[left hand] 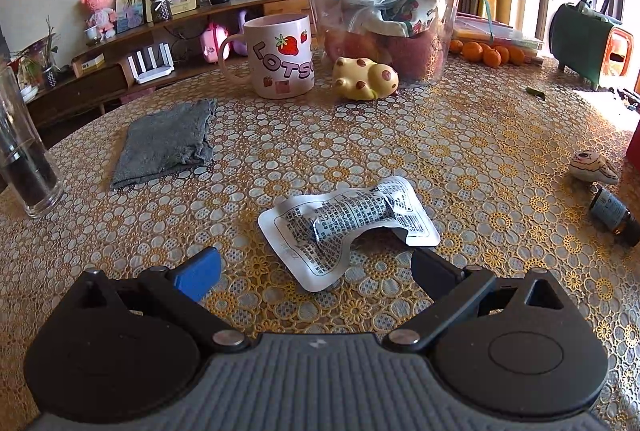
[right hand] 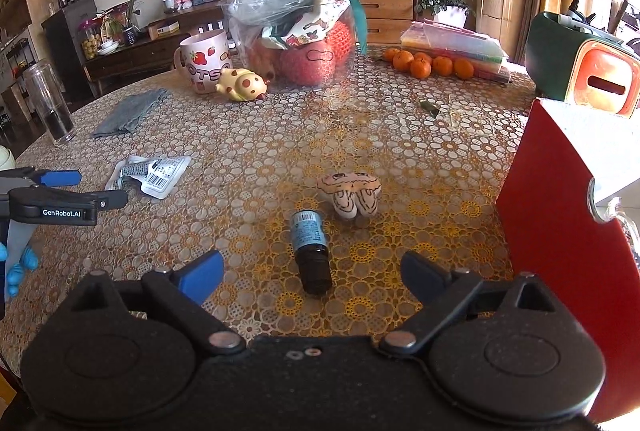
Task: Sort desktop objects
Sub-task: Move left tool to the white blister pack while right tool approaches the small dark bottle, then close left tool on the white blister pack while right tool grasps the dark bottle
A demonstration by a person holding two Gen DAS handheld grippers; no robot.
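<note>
The left hand-held gripper (left hand: 316,267) hung just above the counter (left hand: 460,151) with its jaws spread wide, gripping nothing; a crumpled silver sachet (left hand: 348,225) with printed text and a barcode lay flat between and just ahead of its fingertips, the right finger close to the sachet's near corner. The right hand-held gripper (right hand: 312,273) was likewise spread wide and empty, and a small dark bottle (right hand: 311,251) with a blue label lay on its side between its fingers, cap end toward the camera. Just beyond the bottle sat a cream plush toy (right hand: 351,197), near but apart from it. To the right stood a red box (right hand: 560,231), its wall rising beside the right finger. Farther back on the counter lay a folded grey cloth (left hand: 166,143), a pink strawberry mug (left hand: 278,55), a yellow spotted toy (left hand: 366,79) just in front of a clear tub (left hand: 384,31) stuffed with fruit and plastic bags, and a cluster of oranges (right hand: 428,65). A tall glass tumbler (left hand: 24,159) stood at the far left edge.
</note>
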